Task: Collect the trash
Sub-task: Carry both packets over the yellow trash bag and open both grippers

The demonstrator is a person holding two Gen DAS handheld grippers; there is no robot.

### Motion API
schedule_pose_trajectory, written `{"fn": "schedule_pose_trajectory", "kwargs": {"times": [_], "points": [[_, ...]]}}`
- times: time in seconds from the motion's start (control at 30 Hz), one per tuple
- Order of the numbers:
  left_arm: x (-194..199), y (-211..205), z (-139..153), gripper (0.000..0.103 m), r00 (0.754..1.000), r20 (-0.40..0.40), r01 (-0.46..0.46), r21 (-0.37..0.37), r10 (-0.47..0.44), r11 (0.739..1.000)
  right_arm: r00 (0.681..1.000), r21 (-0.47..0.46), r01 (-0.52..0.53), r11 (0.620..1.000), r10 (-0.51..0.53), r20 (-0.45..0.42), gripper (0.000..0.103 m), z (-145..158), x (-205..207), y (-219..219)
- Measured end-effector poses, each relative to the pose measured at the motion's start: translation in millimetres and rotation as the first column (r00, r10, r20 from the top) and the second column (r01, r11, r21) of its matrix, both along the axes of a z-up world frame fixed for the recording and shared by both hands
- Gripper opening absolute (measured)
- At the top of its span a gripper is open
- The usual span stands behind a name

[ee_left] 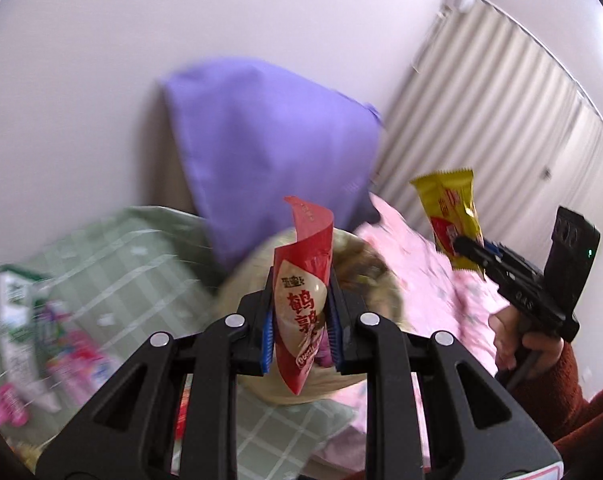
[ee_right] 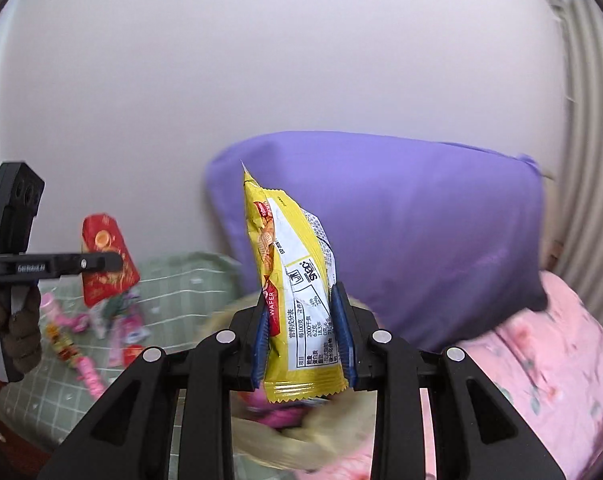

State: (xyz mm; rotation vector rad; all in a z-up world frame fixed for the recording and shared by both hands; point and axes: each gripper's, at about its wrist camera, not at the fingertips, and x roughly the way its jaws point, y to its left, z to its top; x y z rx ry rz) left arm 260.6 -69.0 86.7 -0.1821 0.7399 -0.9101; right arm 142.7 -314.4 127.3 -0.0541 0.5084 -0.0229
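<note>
My left gripper is shut on a red snack packet that stands upright between its blue pads. The same red snack packet shows at the left of the right wrist view, held by the left gripper. My right gripper is shut on a yellow wafer wrapper, also upright. That yellow wafer wrapper and the right gripper appear at the right of the left wrist view, held up by a hand in a red sleeve. A pale yellow bag lies blurred below both grippers.
A purple pillow leans on the white wall. Green checked bedding carries several more wrappers and cartons at the left. A pink flowered quilt lies at the right, pleated curtains beyond it.
</note>
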Motion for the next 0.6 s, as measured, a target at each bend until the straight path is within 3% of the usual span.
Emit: {"fn": "schedule_pose_trajectory", "kwargs": {"times": [0.13,0.27,0.37,0.47,0.53,0.6], "points": [[15,-69,-20,0.02,0.985,-0.08,0.158,0.043,-0.155,0.986,0.998,0.018,0.062,0.998,-0.062,-0.007,0.028,-9,-7,-30],[30,-136,-54,0.02,0.937,-0.204,0.304,0.073,-0.284,0.95,0.996,0.05,0.084,0.995,-0.083,-0.024,0.028,-23,-1,-46],[33,-172,-82,0.02,0.936,-0.22,0.321,0.218,-0.274,0.922,0.996,0.068,0.084,0.994,-0.082,-0.033,0.028,-31,2,-57],[40,-189,-103,0.02,0.96,-0.177,0.27,0.395,-0.215,0.878,0.996,0.095,0.074,0.993,-0.07,-0.051,0.028,-42,12,-63],[45,-187,-107,0.019,0.968,-0.155,0.248,0.43,-0.199,0.868,0.996,0.11,0.054,0.992,-0.047,-0.07,0.028,-50,24,-64],[51,-178,-105,0.018,0.97,-0.161,0.235,0.414,-0.184,0.879,0.996,0.124,0.027,0.992,-0.016,-0.09,0.028,-58,35,-61]]}}
